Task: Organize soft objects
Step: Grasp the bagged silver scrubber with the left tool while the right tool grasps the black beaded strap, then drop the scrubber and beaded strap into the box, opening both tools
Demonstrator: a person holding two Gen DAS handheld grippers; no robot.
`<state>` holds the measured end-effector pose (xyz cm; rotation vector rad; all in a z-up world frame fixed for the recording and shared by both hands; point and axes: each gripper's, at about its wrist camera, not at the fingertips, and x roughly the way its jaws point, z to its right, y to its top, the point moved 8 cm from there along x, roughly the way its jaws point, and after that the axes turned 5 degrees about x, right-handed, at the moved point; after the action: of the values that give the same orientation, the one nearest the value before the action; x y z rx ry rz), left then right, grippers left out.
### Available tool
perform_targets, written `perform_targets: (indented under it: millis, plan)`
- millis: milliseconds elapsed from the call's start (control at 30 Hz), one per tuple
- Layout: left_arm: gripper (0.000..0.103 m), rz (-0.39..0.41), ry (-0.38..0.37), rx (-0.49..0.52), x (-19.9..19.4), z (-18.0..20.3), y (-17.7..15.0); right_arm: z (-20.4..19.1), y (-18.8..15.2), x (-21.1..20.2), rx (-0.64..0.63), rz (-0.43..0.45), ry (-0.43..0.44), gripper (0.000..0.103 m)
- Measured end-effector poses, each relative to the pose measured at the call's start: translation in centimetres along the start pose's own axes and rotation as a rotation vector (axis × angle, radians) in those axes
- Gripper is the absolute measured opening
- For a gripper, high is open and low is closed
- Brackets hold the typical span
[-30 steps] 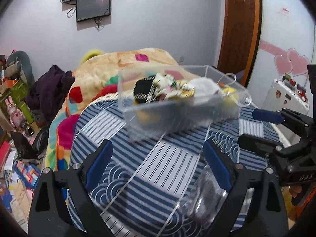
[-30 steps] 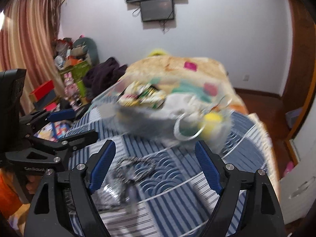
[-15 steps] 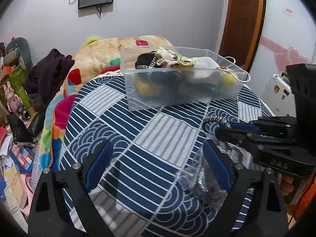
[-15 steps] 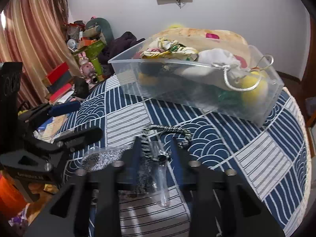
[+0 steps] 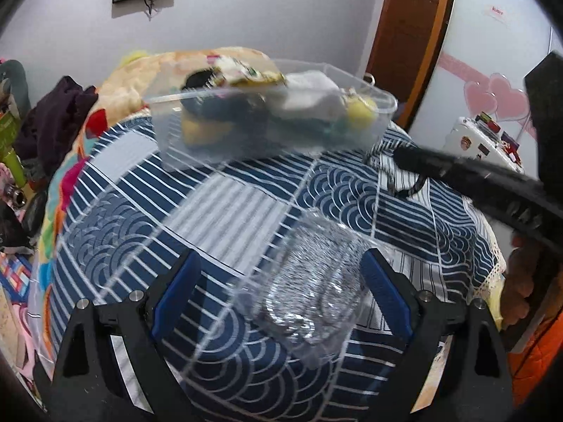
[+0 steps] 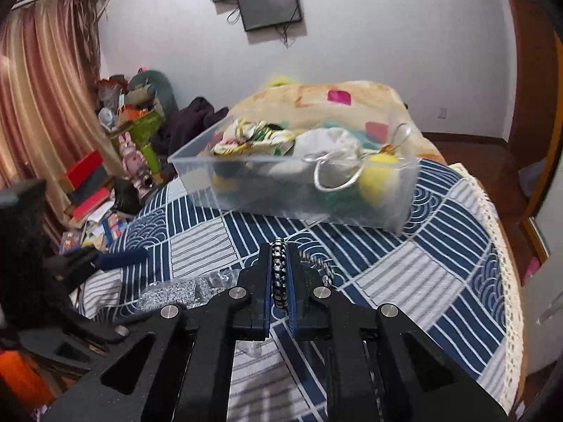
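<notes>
Pinching braided cord [image 6: 279, 274], lengthwise between pads

You get soft, even indoor light with only faint shadows. Both views bend strongly, with dark corners and curved walls. In your left view the clear bin [image 5: 271, 119] and the plastic bag [image 5: 313, 281] smear with motion blur. In your right view the curtain [image 6: 42, 105] glows warm and the bin [image 6: 299, 190] looks slightly soft.
</notes>
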<state>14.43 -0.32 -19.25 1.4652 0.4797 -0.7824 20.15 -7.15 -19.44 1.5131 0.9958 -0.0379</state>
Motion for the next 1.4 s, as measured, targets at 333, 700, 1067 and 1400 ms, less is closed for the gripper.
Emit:
perform_targets:
  millis: [333,700,1067,1400]
  plan:
    - [0.038,0.032,-0.046,0.066,0.5,2.4,-0.4,0.9,0.2,-1.1,0.019,0.027,-0.019,0.007]
    - [0.029,0.113,-0.01,0.04,-1.9,0.0,3.2,0.3,1.9,-2.4,-0.013,0.073,-0.026,0.007]
    - [0.029,0.276,0.078,0.02,-5.5,-3.2,10.2,-0.6,6.7,-4.2,-0.06,0.194,-0.049,0.007]
    - [0.029,0.297,0.142,-0.006,-2.8,-6.0,14.6,-1.2,11.2,-1.7,-0.096,0.246,-0.108,0.007]
